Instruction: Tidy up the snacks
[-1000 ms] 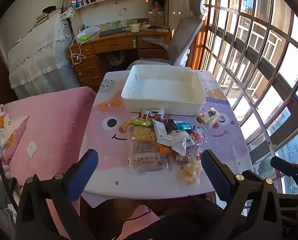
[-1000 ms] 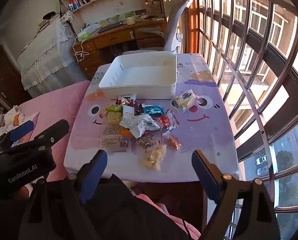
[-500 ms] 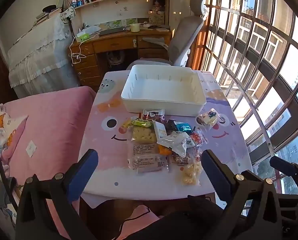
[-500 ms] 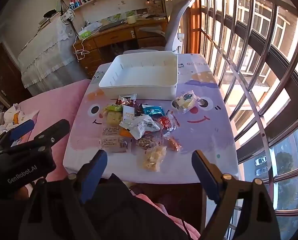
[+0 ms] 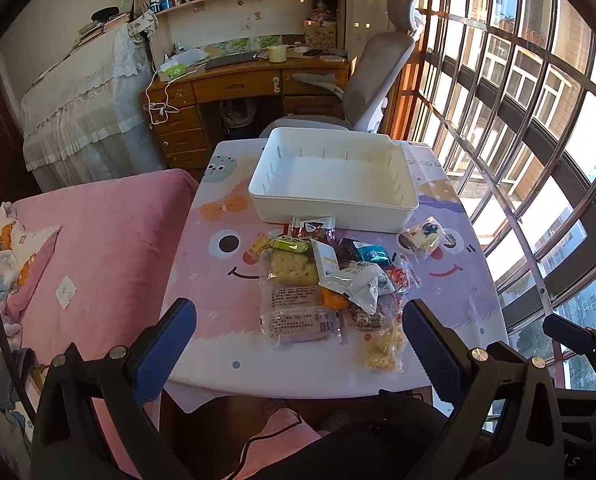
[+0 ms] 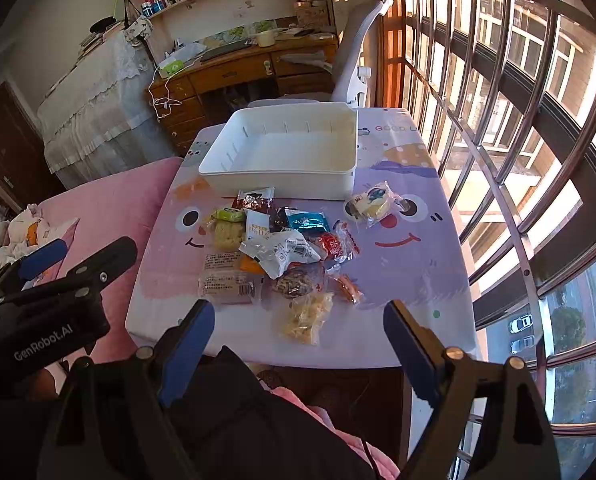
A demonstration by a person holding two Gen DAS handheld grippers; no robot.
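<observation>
Both grippers, left gripper (image 5: 298,344) and right gripper (image 6: 298,334), spread wide and empty, short of the table (image 5: 201,344). Snack pile (image 6: 275,254) heaped before the bare white bin (image 6: 281,178). Best begun with an outlying packet, perhaps the yellow one (image 6: 306,318). Lower packets buried, labels unreadable.

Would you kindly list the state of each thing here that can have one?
White plastic bin: upright, nothing in it.
Pile of wrapped snacks: heaped on the table, all sealed.
Lone clear-wrapped yellow cake: apart from the pile.
Left gripper: open.
Right gripper: open.
</observation>
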